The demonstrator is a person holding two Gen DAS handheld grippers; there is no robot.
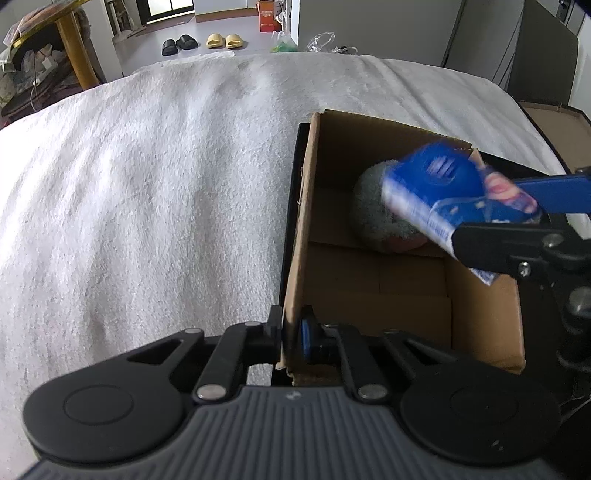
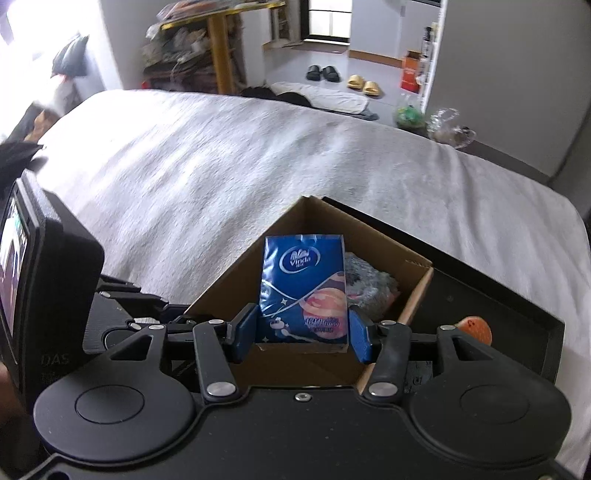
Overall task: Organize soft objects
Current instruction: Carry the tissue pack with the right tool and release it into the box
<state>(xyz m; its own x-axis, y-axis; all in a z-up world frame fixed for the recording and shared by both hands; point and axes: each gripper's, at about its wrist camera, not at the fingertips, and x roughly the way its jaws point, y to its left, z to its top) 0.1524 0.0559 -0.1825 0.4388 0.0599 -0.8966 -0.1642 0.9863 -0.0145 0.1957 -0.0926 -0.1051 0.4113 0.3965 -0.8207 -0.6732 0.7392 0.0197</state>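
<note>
An open cardboard box stands on a white towel-covered bed, on a black tray. My left gripper is shut on the box's near wall, pinching the cardboard edge. My right gripper is shut on a blue Vinda tissue pack and holds it above the box opening; the pack also shows, blurred, in the left wrist view. A grey-green plush toy lies inside the box at its far side, partly hidden by the pack, and shows in the right wrist view.
An orange round object lies on the black tray right of the box. The white bed cover spreads left and beyond. Slippers, an orange carton and a yellow-legged table stand on the floor past the bed.
</note>
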